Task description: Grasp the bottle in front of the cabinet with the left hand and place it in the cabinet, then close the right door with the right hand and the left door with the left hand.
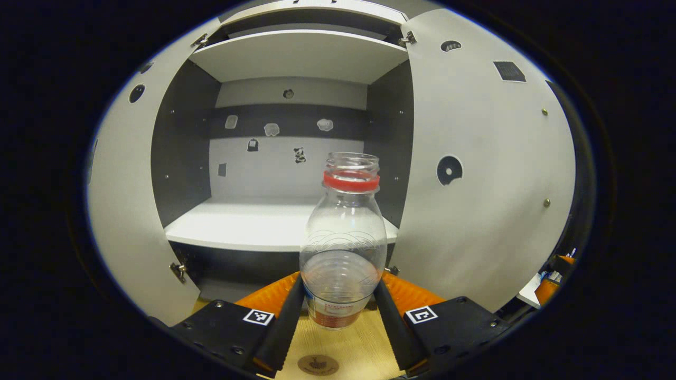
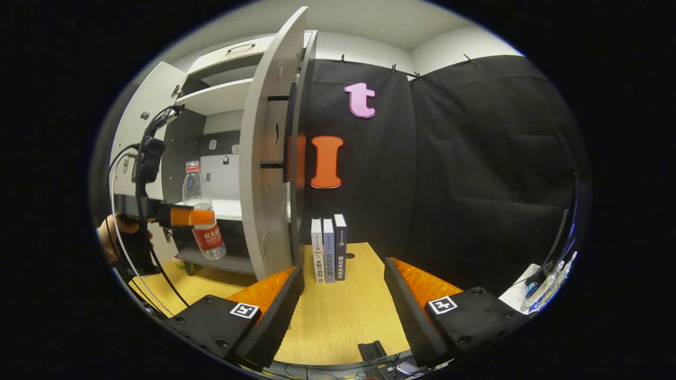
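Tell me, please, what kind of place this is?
Probably a staged recording booth, not a real home: black cloth wall hung behind a wooden table, with an open cabinet and three books. The left claw grips a bottle.

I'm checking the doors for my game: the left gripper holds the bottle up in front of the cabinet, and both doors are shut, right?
Not quite. The left gripper does hold the bottle before the cabinet, but the left gripper view shows both doors open.
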The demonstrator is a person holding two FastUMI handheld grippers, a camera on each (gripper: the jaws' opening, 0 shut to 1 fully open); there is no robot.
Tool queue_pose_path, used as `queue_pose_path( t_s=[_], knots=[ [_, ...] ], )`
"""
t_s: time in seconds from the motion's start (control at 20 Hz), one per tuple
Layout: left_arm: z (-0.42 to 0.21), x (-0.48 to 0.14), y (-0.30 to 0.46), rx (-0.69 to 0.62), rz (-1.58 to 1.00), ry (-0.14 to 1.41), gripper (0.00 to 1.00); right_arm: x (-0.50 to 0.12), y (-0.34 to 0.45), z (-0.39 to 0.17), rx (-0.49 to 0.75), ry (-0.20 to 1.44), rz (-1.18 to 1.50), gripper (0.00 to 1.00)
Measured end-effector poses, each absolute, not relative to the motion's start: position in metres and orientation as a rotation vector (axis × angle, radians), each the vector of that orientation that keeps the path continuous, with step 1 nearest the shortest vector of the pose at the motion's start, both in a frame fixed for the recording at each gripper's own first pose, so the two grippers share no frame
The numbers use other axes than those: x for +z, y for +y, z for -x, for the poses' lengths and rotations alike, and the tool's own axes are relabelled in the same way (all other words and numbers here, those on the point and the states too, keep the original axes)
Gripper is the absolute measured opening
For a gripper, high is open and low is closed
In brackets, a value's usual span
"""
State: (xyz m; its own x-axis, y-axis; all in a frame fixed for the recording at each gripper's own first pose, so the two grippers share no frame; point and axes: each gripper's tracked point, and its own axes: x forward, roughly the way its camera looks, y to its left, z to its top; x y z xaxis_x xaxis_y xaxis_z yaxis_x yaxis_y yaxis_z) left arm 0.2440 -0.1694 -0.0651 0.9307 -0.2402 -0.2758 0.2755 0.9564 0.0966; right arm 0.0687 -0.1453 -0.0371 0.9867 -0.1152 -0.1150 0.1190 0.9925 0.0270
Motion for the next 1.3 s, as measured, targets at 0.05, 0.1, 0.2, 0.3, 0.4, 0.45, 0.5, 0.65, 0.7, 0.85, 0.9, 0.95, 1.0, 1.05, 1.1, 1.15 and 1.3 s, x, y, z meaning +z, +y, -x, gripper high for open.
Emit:
queue_pose_path(
  t_s=[0.05, 0.1, 0.2, 0.3, 0.4, 0.45, 0.5, 0.65, 0.7, 0.85, 0.9, 0.95, 1.0, 1.05, 1.1, 1.15, 1.3],
  knots=[
    [-0.254, -0.054, -0.169, -0.256, -0.136, 0.248, 0.76, -0.037, -0.150, -0.071, -0.124, 0.109, -0.035, 1.00],
    [-0.261, -0.047, -0.169, -0.246, -0.132, 0.237, 0.76, -0.036, -0.156, -0.071, -0.130, 0.105, -0.035, 1.00],
    [-0.282, -0.030, -0.168, -0.231, -0.112, 0.211, 0.76, -0.036, -0.166, -0.072, -0.142, 0.104, -0.039, 1.00],
    [-0.301, -0.015, -0.165, -0.212, -0.108, 0.185, 0.76, -0.036, -0.173, -0.073, -0.149, 0.103, -0.049, 1.00],
    [-0.318, -0.013, -0.162, -0.201, -0.114, 0.183, 0.76, -0.037, -0.179, -0.073, -0.160, 0.104, -0.052, 1.00],
    [-0.330, -0.012, -0.161, -0.195, -0.115, 0.188, 0.76, -0.037, -0.182, -0.073, -0.164, 0.106, -0.053, 1.00],
    [-0.339, -0.010, -0.160, -0.194, -0.113, 0.191, 0.76, -0.038, -0.185, -0.074, -0.170, 0.108, -0.053, 1.00],
    [-0.365, -0.008, -0.157, -0.176, -0.103, 0.192, 0.76, -0.040, -0.192, -0.078, -0.187, 0.112, -0.057, 1.00],
    [-0.372, -0.010, -0.157, -0.175, -0.098, 0.201, 0.76, -0.041, -0.195, -0.079, -0.193, 0.115, -0.057, 1.00],
    [-0.389, -0.019, -0.154, -0.167, -0.081, 0.238, 0.76, -0.045, -0.198, -0.081, -0.207, 0.126, -0.063, 1.00],
    [-0.392, -0.022, -0.153, -0.166, -0.076, 0.249, 0.76, -0.044, -0.199, -0.082, -0.211, 0.125, -0.065, 1.00],
    [-0.395, -0.021, -0.153, -0.169, -0.076, 0.242, 0.76, -0.044, -0.200, -0.083, -0.214, 0.125, -0.064, 1.00],
    [-0.397, -0.022, -0.153, -0.170, -0.082, 0.251, 0.76, -0.044, -0.200, -0.084, -0.217, 0.125, -0.063, 1.00],
    [-0.398, -0.022, -0.155, -0.170, -0.087, 0.251, 0.76, -0.045, -0.199, -0.083, -0.219, 0.126, -0.061, 1.00],
    [-0.399, -0.023, -0.156, -0.171, -0.094, 0.255, 0.76, -0.044, -0.198, -0.084, -0.220, 0.127, -0.060, 1.00],
    [-0.400, -0.023, -0.156, -0.170, -0.100, 0.257, 0.76, -0.043, -0.196, -0.083, -0.219, 0.129, -0.061, 1.00],
    [-0.401, -0.024, -0.155, -0.169, -0.105, 0.259, 0.79, -0.043, -0.195, -0.084, -0.222, 0.123, -0.042, 1.00]
  ],
)
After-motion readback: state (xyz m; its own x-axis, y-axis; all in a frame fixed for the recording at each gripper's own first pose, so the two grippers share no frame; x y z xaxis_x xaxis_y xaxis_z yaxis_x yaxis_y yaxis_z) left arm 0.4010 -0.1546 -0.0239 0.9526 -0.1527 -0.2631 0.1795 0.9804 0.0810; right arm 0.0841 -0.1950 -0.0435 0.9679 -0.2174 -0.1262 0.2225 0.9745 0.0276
